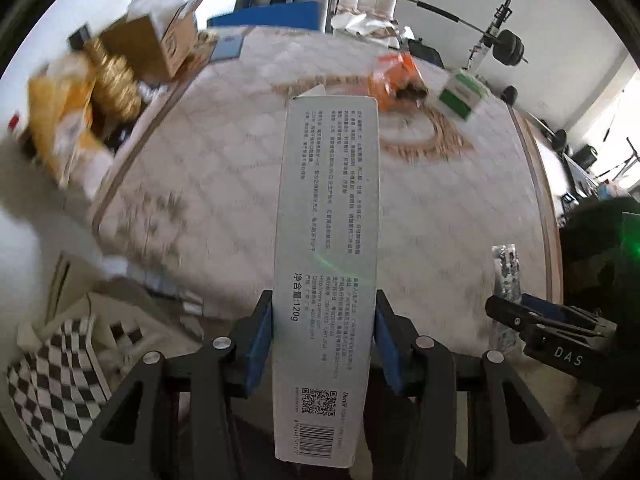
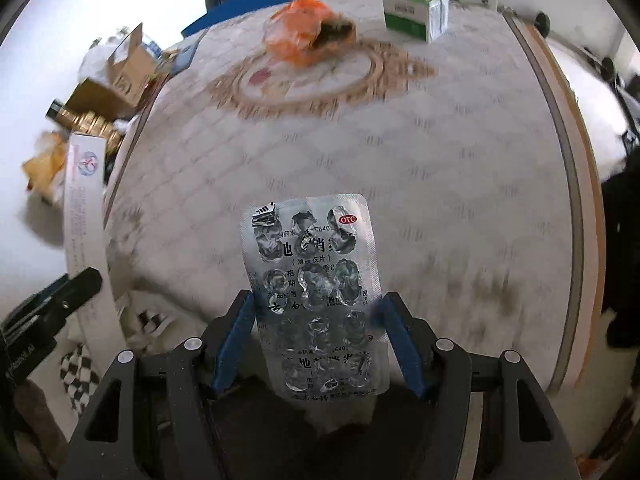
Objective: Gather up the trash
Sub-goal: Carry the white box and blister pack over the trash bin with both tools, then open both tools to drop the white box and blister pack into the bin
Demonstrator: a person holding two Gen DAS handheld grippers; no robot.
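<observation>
Both sets of jaws are clamped on trash: the left gripper (image 1: 324, 344) pinches a long grey toothpaste box (image 1: 328, 248) between its blue pads (image 1: 260, 344), the box running lengthwise out ahead of the fingers, printed side with barcode and QR code facing the camera. Its pads press on both long edges of the box. Over on the right gripper (image 2: 316, 340), the pads sit against the two side edges of an emptied silver blister pack (image 2: 316, 292), its foil pockets crushed and torn, a red OTC mark near its far corner.

Taking the quilted mattress (image 2: 440, 168) as the landmark: both held items hang above its near part. An orange plastic bag (image 2: 304, 32) with something dark inside lies near its far end, on the brown oval pattern, and a green-and-white box (image 2: 414, 14) stands just beside that bag. Off the mattress's left edge sit open cardboard boxes (image 1: 160, 40) and a gold ribbed bottle (image 1: 114, 76), blurred
</observation>
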